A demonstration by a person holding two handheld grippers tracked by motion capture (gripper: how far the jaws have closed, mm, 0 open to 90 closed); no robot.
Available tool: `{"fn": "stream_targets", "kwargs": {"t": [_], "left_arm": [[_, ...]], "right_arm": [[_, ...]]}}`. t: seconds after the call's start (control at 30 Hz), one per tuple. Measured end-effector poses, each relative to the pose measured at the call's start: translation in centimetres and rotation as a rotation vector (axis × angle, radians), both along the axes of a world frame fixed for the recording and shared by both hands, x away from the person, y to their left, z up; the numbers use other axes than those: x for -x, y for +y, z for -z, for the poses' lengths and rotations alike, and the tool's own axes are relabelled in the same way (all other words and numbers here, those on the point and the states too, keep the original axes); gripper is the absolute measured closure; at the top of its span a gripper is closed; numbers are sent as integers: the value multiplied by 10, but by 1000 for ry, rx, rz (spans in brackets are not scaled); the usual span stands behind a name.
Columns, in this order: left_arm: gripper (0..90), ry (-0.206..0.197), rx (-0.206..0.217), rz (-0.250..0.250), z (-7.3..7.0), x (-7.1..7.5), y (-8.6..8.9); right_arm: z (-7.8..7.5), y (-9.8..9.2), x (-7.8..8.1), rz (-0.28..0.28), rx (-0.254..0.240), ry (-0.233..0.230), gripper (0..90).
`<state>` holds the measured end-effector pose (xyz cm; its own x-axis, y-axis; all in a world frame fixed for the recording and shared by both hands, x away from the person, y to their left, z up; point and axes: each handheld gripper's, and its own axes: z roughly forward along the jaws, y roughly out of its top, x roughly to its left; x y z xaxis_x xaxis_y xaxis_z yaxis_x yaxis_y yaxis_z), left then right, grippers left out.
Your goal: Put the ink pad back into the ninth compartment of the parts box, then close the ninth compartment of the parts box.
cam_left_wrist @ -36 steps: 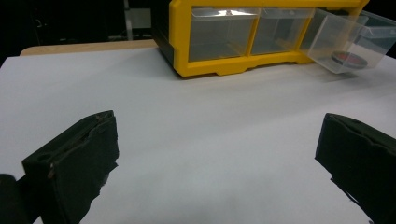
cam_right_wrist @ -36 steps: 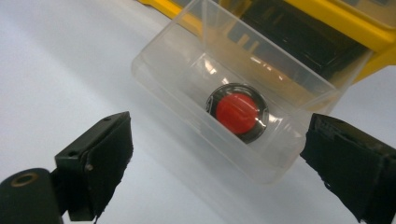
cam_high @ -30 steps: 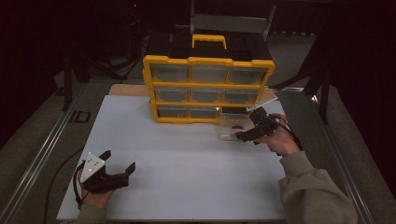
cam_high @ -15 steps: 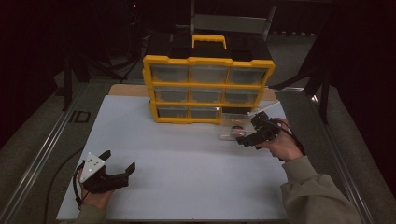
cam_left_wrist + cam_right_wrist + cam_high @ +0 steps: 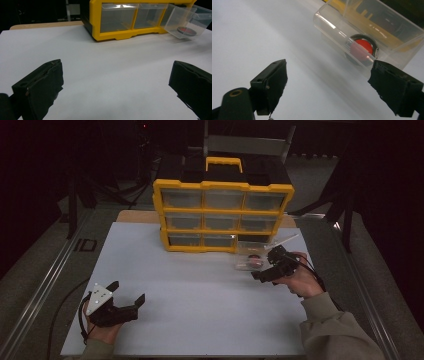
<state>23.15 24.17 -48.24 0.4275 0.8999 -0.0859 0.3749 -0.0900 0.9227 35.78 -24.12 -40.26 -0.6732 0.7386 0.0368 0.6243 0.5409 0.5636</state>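
Observation:
A yellow drawer organizer [image 5: 222, 215] stands at the back of the white table [image 5: 200, 320]. One clear plastic drawer [image 5: 248, 251] lies out on the table by its lower right corner, with a round red and black disc [image 5: 254, 261] inside. My right gripper [image 5: 260, 269] hovers just right of that drawer. Its jaws are open and have just been closing a little, with bare table between them. In the right gripper view the drawer [image 5: 352, 27] and disc [image 5: 362, 47] lie just beyond the right gripper [image 5: 330, 71]. My left gripper [image 5: 127, 291] rests open at the near left.
The organizer [image 5: 125, 35] has a black top with a yellow handle [image 5: 224, 162]. From the left gripper [image 5: 117, 68] the clear drawer [image 5: 185, 22] lies far off at the upper right. Metal rails [image 5: 45, 285] run along the table's sides.
The right hand has drawn back slightly toward the near edge, away from the clear drawer. The left hand has stayed where it was.

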Motion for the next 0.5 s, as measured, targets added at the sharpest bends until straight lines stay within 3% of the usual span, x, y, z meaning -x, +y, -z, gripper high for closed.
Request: {"fn": "stream_targets", "kwargs": {"t": [0.5], "left_arm": [[1, 1, -3, 1, 0, 0, 0]], "right_arm": [[10, -2, 5, 4, -3, 3, 152]]}}
